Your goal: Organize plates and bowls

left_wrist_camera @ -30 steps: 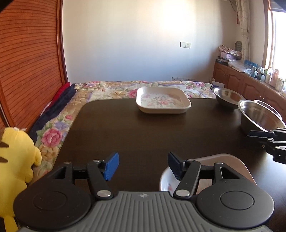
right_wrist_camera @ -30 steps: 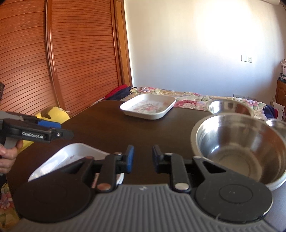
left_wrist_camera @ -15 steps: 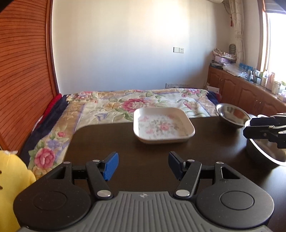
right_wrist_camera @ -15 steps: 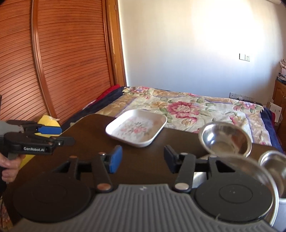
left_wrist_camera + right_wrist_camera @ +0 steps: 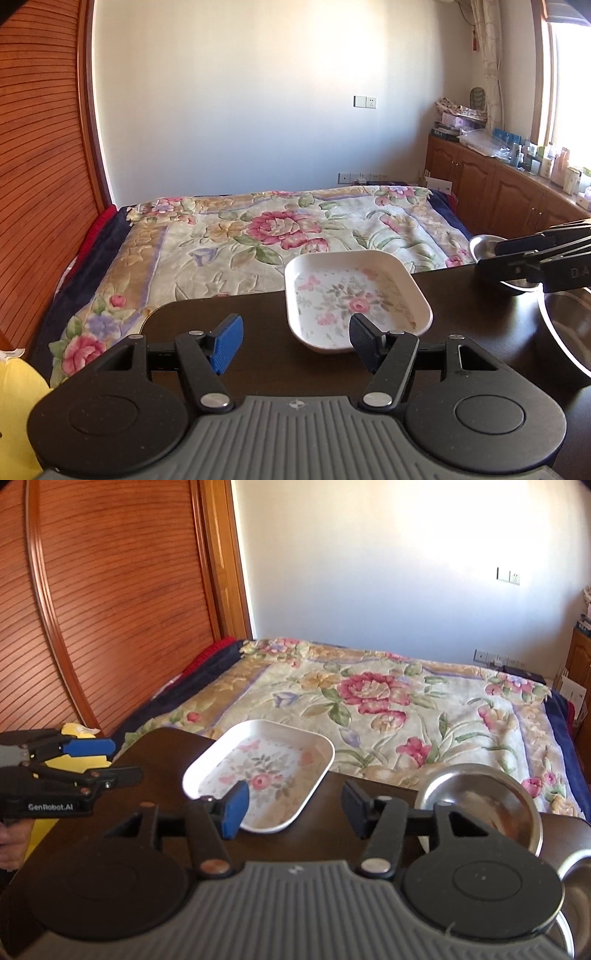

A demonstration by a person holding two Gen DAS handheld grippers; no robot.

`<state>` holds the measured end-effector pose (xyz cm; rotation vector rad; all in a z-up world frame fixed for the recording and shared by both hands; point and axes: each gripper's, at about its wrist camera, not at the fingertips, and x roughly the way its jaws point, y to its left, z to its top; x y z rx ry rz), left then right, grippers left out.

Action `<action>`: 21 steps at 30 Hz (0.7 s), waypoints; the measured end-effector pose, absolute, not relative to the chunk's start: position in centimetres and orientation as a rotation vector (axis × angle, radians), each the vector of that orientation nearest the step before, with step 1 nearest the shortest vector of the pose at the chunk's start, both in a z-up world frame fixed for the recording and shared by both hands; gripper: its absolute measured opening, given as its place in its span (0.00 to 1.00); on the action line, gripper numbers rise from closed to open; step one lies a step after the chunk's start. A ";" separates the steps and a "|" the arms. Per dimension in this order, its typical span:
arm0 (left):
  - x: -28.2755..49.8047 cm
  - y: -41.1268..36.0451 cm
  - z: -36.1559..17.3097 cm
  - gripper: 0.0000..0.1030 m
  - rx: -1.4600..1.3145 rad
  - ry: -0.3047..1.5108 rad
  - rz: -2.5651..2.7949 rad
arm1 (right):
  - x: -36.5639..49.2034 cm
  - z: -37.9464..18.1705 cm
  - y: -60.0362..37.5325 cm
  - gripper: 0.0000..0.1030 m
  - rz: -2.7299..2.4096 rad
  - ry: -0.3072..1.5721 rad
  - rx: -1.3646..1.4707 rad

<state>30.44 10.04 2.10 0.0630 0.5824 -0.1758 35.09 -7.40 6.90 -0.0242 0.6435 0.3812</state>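
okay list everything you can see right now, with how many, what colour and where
table: one, dark brown, foreground
dish: one, white with floral print, table's far edge
bowls: at least two, steel, table's right side
bed: one, floral cover, beyond table
sliding door: one, reddish wood, left
cabinets: brown wood, right wall, clutter on top
plush toy: one, yellow, left of table
left claw: black, one blue pad, open, near dish
right claw: black, one blue pad, open, between dish and bowls
hand: one, holding left claw
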 end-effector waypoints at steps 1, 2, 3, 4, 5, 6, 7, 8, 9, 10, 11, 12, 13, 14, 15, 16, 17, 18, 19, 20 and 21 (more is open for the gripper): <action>30.9 10.1 1.9 0.65 0.062 0.588 -0.178 | 35.6 6.8 -7.2 0.55 0.381 0.655 -0.028; 31.4 10.2 1.7 0.65 0.059 0.594 -0.180 | 35.9 6.6 -7.0 0.55 0.380 0.666 -0.031; 31.8 10.3 1.6 0.62 0.055 0.601 -0.185 | 36.3 6.5 -6.8 0.55 0.382 0.676 -0.033; 32.3 10.3 1.4 0.60 0.050 0.609 -0.189 | 36.7 6.3 -6.7 0.54 0.385 0.688 -0.036; 32.7 10.4 1.2 0.57 0.047 0.616 -0.191 | 37.0 6.2 -6.5 0.54 0.387 0.699 -0.039; 33.1 10.5 1.0 0.54 0.046 0.623 -0.193 | 37.3 6.0 -6.3 0.54 0.388 0.711 -0.041; 33.5 10.5 0.8 0.53 0.048 0.627 -0.194 | 37.6 5.8 -6.2 0.54 0.386 0.721 -0.040; 33.9 10.6 0.6 0.50 0.049 0.634 -0.194 | 38.0 5.5 -6.1 0.52 0.385 0.735 -0.041; 34.3 10.6 0.3 0.47 0.049 0.640 -0.192 | 38.4 5.3 -6.0 0.51 0.382 0.749 -0.041; 34.6 10.7 0.1 0.46 0.046 0.644 -0.190 | 38.8 5.0 -5.9 0.49 0.385 0.764 -0.040; 34.9 10.7 -0.1 0.45 0.041 0.649 -0.186 | 39.2 4.8 -5.8 0.46 0.387 0.777 -0.038; 35.2 10.7 -0.3 0.42 0.036 0.654 -0.186 | 39.5 4.5 -5.7 0.46 0.384 0.788 -0.039; 35.5 10.6 -0.5 0.40 0.033 0.660 -0.189 | 39.8 4.3 -5.6 0.45 0.380 0.799 -0.043; 35.9 10.7 -0.7 0.37 0.031 0.665 -0.190 | 40.2 4.2 -5.5 0.44 0.378 0.808 -0.047; 36.2 10.6 -0.9 0.36 0.030 0.670 -0.191 | 40.6 4.0 -5.4 0.43 0.374 0.818 -0.052; 36.5 10.6 -1.0 0.35 0.030 0.674 -0.192 | 40.9 3.9 -5.3 0.41 0.371 0.826 -0.059; 36.6 10.5 -1.2 0.34 0.031 0.675 -0.192 | 41.1 3.9 -5.4 0.38 0.367 0.827 -0.063; 36.8 10.4 -1.3 0.34 0.032 0.677 -0.191 | 41.2 3.9 -5.3 0.37 0.362 0.826 -0.062; 37.0 10.3 -1.4 0.34 0.036 0.678 -0.191 | 41.5 3.8 -5.3 0.36 0.363 0.833 -0.065; 37.1 10.2 -1.5 0.33 0.041 0.680 -0.191 | 41.6 3.7 -5.3 0.35 0.362 0.839 -0.065; 37.3 10.2 -1.6 0.32 0.047 0.683 -0.190 | 41.7 3.6 -5.3 0.34 0.361 0.847 -0.063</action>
